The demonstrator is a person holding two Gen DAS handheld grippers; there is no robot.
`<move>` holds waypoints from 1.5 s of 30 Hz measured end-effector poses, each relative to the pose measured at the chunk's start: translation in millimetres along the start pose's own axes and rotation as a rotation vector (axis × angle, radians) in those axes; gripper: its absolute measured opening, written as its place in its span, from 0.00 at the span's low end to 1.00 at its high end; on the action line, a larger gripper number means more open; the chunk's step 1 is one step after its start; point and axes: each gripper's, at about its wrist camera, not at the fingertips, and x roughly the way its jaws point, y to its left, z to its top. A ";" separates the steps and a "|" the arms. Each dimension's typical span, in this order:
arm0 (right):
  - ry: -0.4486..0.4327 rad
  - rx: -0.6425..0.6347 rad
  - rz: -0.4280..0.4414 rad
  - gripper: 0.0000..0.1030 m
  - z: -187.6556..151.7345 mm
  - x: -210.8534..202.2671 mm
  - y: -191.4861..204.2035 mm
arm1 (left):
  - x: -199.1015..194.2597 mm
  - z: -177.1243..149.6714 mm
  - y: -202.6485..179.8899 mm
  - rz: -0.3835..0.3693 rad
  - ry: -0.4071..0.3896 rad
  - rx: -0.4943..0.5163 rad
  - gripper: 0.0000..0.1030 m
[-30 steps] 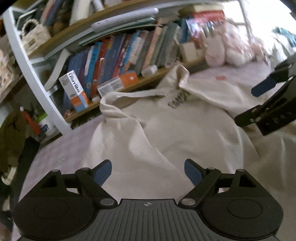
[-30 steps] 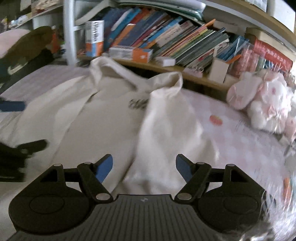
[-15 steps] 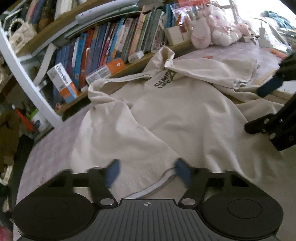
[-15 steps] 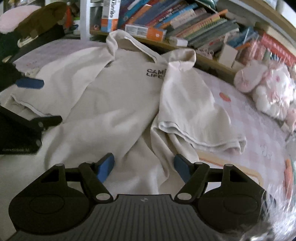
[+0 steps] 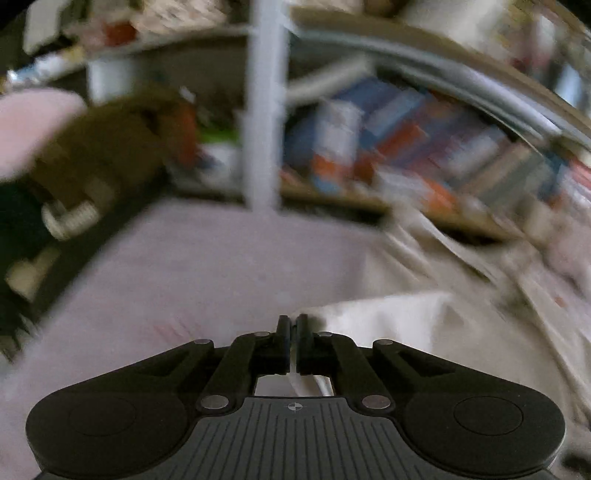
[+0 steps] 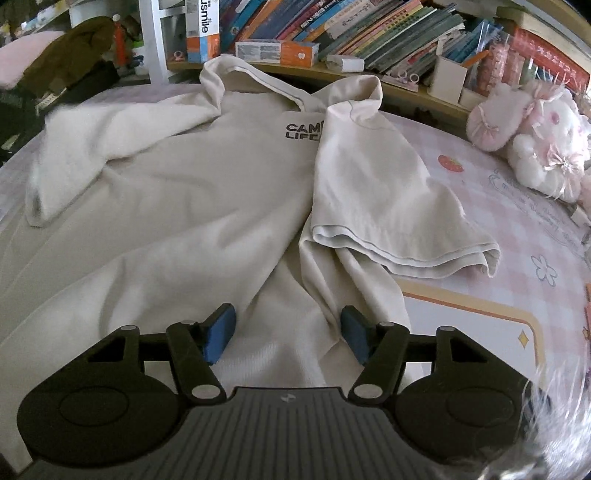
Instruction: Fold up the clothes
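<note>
A cream T-shirt with a dark "CAMP LIFE" print lies spread on the pink checked bed cover. One sleeve is folded inward across the chest and hides part of the print. The other sleeve looks blurred at the left. My right gripper is open, low over the shirt's lower part. In the motion-blurred left wrist view my left gripper is shut, and a corner of the cream T-shirt runs up to and under its fingers.
A low bookshelf full of books lines the back, with a white shelf post. Pink plush toys sit at the right. A brown garment and a pink pillow lie at the left.
My left gripper went from open to shut at the shirt's edge and has swung left, blurring its view. The right gripper drew back a little and stays open.
</note>
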 end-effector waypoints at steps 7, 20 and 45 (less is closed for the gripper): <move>0.042 0.033 -0.030 0.61 5.1 2.3 2.7 | 52.4 78.6 79.0 0.208 -0.082 -0.036 0.01; 0.066 0.079 -0.077 0.69 7.5 6.3 2.2 | 97.9 79.1 105.9 0.318 -0.026 -0.081 0.00; -0.010 0.100 -0.064 0.71 24.5 -3.8 -19.7 | -12.9 -69.4 -20.3 -0.012 0.102 0.062 0.38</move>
